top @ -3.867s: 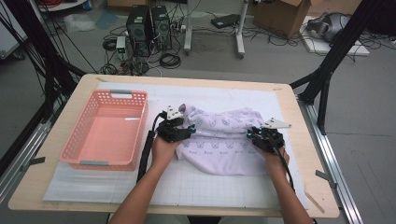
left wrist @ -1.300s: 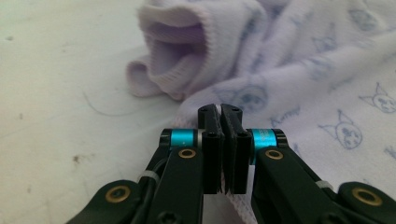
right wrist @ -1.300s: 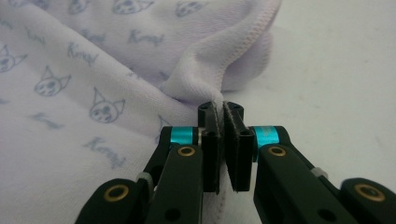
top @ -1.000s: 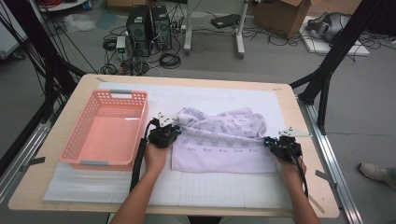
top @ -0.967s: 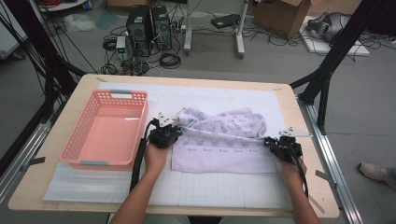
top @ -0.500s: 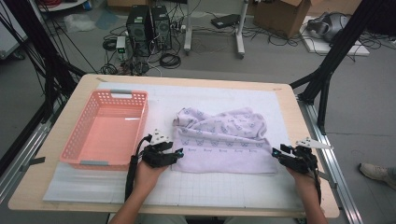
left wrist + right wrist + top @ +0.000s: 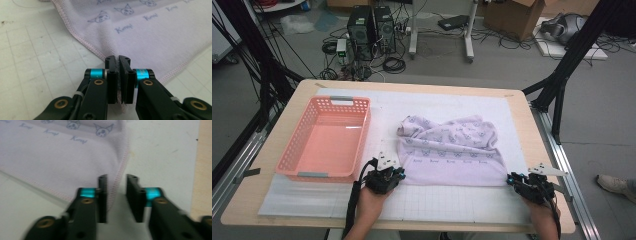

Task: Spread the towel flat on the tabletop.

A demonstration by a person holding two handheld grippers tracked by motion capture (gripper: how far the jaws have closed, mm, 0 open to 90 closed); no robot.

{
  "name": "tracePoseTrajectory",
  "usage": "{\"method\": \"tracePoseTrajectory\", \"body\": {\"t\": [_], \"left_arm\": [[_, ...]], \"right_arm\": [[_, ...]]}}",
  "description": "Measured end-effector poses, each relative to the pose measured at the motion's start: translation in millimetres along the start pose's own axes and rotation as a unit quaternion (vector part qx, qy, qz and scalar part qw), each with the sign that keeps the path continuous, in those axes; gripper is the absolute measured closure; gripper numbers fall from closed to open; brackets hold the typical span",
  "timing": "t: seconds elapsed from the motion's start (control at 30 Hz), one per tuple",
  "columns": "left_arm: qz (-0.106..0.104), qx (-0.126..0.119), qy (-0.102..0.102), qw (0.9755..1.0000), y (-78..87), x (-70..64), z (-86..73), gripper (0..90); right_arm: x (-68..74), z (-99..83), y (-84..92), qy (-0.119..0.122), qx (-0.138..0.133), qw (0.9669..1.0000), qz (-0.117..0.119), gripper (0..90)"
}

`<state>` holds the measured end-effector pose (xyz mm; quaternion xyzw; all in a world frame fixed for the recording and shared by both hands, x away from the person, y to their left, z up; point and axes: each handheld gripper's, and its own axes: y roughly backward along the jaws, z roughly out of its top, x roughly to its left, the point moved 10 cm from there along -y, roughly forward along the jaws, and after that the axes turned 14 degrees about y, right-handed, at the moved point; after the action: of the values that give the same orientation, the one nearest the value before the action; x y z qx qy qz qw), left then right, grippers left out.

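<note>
White gridded mat [image 7: 452, 205] is carrying a lilac towel [image 7: 452, 150] at center frame. Left gripper [image 7: 118, 60] is clamping its corner; right gripper [image 7: 116, 182] is standing apart, hem between its jaws.

The right gripper [image 7: 116, 200] rises from the bottom of the frame, its two black jaws standing apart with a gap between them, and they have just been closing. The lilac towel [image 7: 57, 162], printed with cat faces and small blue words, fills the upper left of the frame, and its stitched corner hangs down into the gap, lying against the left jaw and clear of the right one. A white mat [image 7: 162, 152] lies under it at the right and lower left, and a strip of wooden table [image 7: 205, 165] runs down the right edge.
</note>
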<state>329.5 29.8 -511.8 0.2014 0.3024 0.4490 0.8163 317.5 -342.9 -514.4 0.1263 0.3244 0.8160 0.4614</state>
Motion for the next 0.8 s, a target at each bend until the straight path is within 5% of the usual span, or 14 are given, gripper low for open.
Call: {"method": "tracePoseTrajectory", "body": {"t": [0.43,0.8], "left_arm": [[-0.027,-0.010,0.030,0.9992,61.9,-11.3,-45.6,86.3],[-0.054,-0.001,0.032,0.9980,89.3,-16.2,-76.3,86.1]], "right_arm": [[37.3,-22.8,38.8,0.034,-0.001,0.9986,0.041,88.2],[69.1,-39.1,72.2,0.043,0.001,0.9966,0.069,88.2]]}}
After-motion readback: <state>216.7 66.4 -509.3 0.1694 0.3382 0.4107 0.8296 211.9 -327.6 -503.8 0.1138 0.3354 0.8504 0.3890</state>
